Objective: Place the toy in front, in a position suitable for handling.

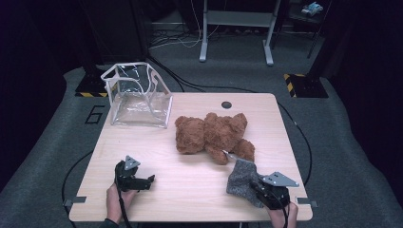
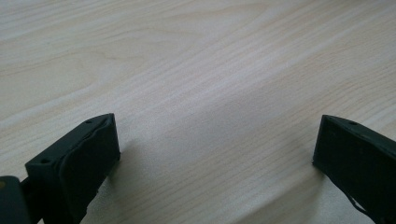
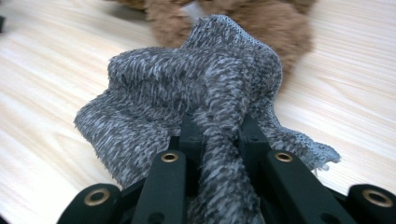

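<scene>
A brown teddy bear [image 1: 211,133] lies on its back in the middle of the wooden table [image 1: 157,147]. My right gripper [image 1: 259,186] is shut on a grey knitted cloth [image 1: 242,175] near the table's front right, just in front of the bear's legs. In the right gripper view the grey cloth [image 3: 196,93] bunches between the closed jaws, with the bear [image 3: 261,23] right behind it. My left gripper [image 1: 148,180] rests low at the front left, open, its fingers [image 2: 88,154] wide apart over bare wood.
A clear plastic bag with white trim [image 1: 138,95] stands open at the table's back left corner. A dark round hole [image 1: 226,104] sits near the back edge. Cables run over the grey floor around the table.
</scene>
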`<state>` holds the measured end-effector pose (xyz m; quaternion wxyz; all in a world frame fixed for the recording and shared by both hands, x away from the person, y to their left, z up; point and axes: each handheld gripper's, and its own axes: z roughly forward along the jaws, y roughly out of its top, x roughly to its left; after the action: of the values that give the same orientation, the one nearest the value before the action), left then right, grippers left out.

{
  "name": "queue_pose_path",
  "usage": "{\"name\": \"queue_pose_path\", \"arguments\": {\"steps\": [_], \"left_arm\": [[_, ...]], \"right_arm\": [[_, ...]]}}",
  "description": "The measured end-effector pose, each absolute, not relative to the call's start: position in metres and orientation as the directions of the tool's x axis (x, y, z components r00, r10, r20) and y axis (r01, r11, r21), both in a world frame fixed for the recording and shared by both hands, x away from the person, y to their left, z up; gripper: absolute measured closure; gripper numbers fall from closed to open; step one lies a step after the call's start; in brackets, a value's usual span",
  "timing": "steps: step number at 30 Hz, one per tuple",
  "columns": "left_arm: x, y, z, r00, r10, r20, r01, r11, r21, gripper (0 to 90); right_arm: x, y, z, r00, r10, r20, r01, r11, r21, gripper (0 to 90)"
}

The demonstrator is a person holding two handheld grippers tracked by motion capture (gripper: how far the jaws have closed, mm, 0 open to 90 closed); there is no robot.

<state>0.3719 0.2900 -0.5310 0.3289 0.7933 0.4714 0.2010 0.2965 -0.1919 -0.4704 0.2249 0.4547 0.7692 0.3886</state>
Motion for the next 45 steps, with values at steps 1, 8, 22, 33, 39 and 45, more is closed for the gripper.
{"name": "queue_pose_path", "arguments": {"steps": [1,8,22,33,39,45], "left_arm": [[0.372,0.29,-0.531,0.475,0.88,0.009,0.615,-0.339,0.712,0.0],[0.372,0.29,-0.531,0.475,0.88,0.008,0.616,-0.339,0.711,0.0],[0.372,0.29,-0.531,0.475,0.88,0.01,0.615,-0.341,0.711,0.0],[0.372,0.29,-0.531,0.475,0.88,0.011,0.615,-0.341,0.711,0.0],[0.372,0.29,-0.531,0.475,0.88,0.01,0.614,-0.34,0.712,0.0],[0.372,0.291,-0.53,0.487,0.873,0.017,0.616,-0.357,0.703,0.0]], "right_arm": [[0.295,-0.201,-0.469,-0.457,0.889,0.003,0.532,0.27,0.802,76.5],[0.298,-0.226,-0.474,-0.367,0.93,0.004,0.553,0.215,0.805,76.5],[0.325,-0.253,-0.484,-0.123,0.992,-0.013,0.602,0.084,0.794,76.4],[0.356,-0.256,-0.493,-0.01,1.0,-0.019,0.632,0.021,0.775,75.4],[0.368,-0.255,-0.504,0.002,0.999,-0.034,0.667,0.024,0.745,68.2],[0.37,-0.26,-0.508,0.033,0.999,0.004,0.691,-0.025,0.723,35.0]]}}
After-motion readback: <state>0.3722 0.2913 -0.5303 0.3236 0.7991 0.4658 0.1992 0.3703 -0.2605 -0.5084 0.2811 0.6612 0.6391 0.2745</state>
